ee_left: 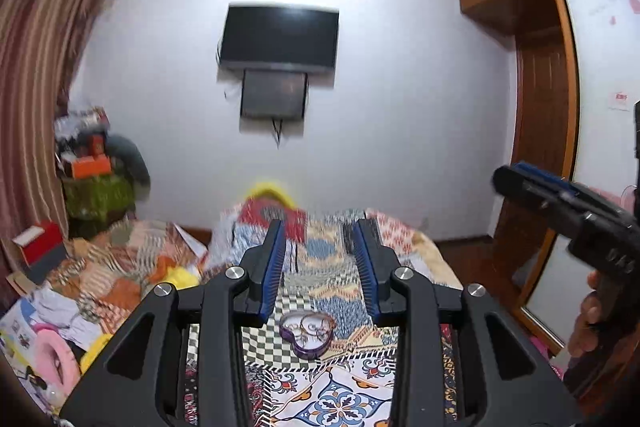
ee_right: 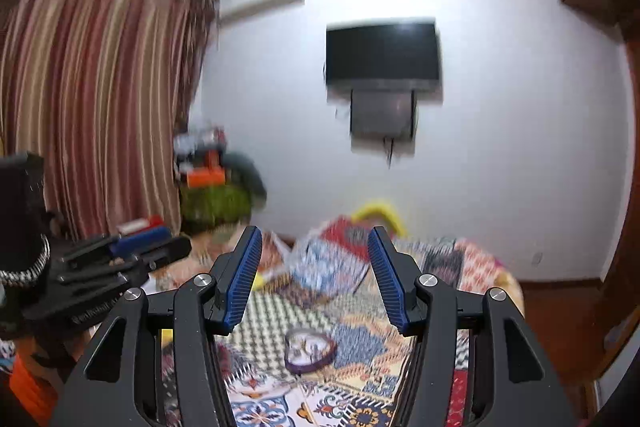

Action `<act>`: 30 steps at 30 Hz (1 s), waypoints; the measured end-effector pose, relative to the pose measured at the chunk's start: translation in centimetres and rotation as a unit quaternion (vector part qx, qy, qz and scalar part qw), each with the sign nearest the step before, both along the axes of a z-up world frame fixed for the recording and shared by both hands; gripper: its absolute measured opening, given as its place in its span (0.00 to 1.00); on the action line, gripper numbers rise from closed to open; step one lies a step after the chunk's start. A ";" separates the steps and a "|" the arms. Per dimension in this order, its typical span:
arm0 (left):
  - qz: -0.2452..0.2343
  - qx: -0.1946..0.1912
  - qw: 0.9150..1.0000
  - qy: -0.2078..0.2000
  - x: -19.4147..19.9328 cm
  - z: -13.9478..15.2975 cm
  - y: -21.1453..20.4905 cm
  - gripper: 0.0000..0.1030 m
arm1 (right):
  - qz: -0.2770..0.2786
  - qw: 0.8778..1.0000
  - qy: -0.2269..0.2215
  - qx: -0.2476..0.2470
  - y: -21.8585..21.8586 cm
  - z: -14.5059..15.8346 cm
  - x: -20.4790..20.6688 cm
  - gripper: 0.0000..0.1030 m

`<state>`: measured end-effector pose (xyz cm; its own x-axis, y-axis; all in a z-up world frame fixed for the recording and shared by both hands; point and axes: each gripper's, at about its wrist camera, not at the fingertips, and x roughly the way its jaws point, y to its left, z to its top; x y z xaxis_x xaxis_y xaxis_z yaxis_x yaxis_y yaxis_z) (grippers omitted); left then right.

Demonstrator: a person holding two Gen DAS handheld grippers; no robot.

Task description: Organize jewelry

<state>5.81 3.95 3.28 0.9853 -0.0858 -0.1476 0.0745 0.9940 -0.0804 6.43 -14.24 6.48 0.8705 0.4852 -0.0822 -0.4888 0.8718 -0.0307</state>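
Observation:
A purple heart-shaped jewelry box (ee_left: 307, 334) lies open on the patterned bedspread (ee_left: 340, 399), with thin rings or bangles inside it. It also shows in the right wrist view (ee_right: 310, 350). My left gripper (ee_left: 320, 231) is open and empty, held above the bed with the box below and between its fingers. My right gripper (ee_right: 315, 239) is open and empty, also above the box. The right gripper shows at the right edge of the left wrist view (ee_left: 540, 187), the left gripper at the left of the right wrist view (ee_right: 132, 247).
A cluttered bed with quilts, a yellow object (ee_left: 270, 191) and pink items (ee_left: 52, 351). A wall TV (ee_left: 280, 39), striped curtains (ee_left: 36, 67), a pile of boxes (ee_left: 92, 163) at the left, and a wooden wardrobe (ee_left: 560, 107) at the right.

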 end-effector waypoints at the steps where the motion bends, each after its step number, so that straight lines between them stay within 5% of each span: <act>1: 0.005 0.004 1.000 -0.013 -1.2 0.2 -0.4 0.38 | -0.003 1.000 -0.014 0.009 -0.2 0.3 -1.4 0.50; 3: 0.011 0.011 0.999 -0.033 -3.0 0.3 -1.1 0.47 | -0.005 0.999 -0.026 0.025 -0.4 0.5 -3.5 0.52; 13: 0.060 0.007 0.997 -0.047 -6.5 -0.9 -1.9 0.93 | -0.053 0.997 -0.008 0.047 -0.5 -1.4 -4.6 0.96; 30: 0.067 0.013 0.997 -0.037 -6.9 -1.5 -1.7 0.94 | -0.066 0.997 0.015 0.037 -1.7 -2.8 -5.5 0.98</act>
